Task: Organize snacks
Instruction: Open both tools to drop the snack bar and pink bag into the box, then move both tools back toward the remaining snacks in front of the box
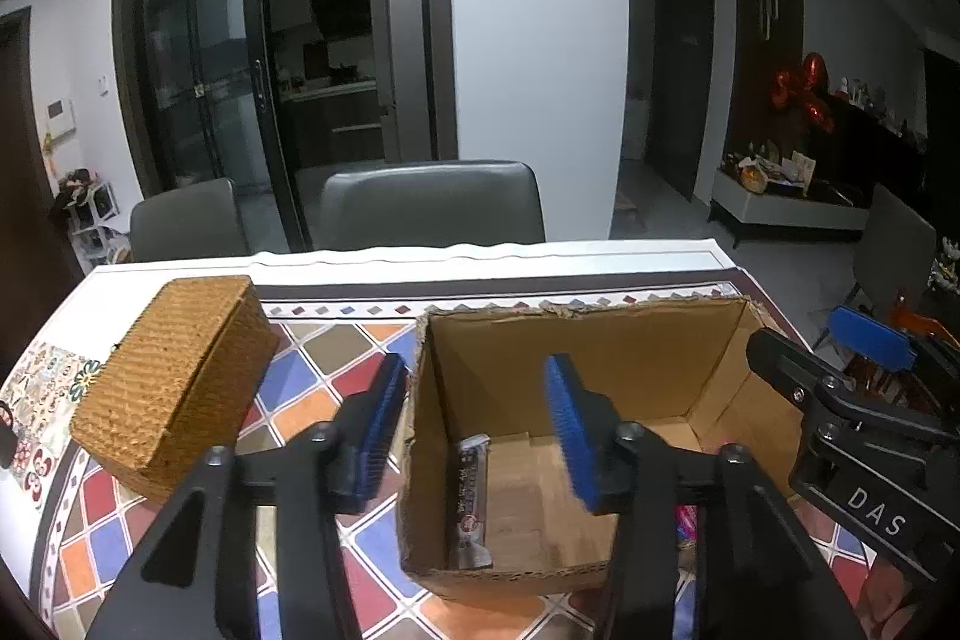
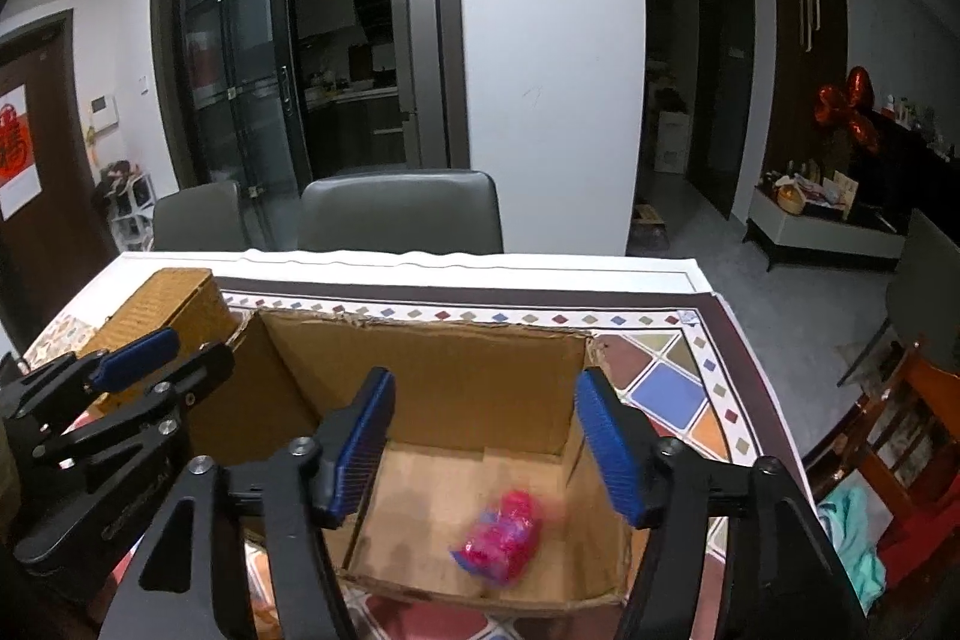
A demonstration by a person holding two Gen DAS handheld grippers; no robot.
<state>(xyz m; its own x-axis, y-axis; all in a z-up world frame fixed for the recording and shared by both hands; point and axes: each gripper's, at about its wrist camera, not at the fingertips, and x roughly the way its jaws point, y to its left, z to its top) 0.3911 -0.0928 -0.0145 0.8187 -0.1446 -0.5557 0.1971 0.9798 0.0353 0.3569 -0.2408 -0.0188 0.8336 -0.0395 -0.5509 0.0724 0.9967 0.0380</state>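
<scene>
Nearest the lens, the left hand-held gripper stands parted and empty, its jaws straddling the near-left wall of the cardboard box. Just beyond and below its fingertips a silver snack stick leans against that wall inside the box. The right hand-held gripper is also spread wide with nothing between its pads; under it a blurred pink snack packet sits on or just above the box floor. Left of the box a woven basket rests on the patterned bench. Lifting either gripper carelessly could snag the wall and drag the light box.
</scene>
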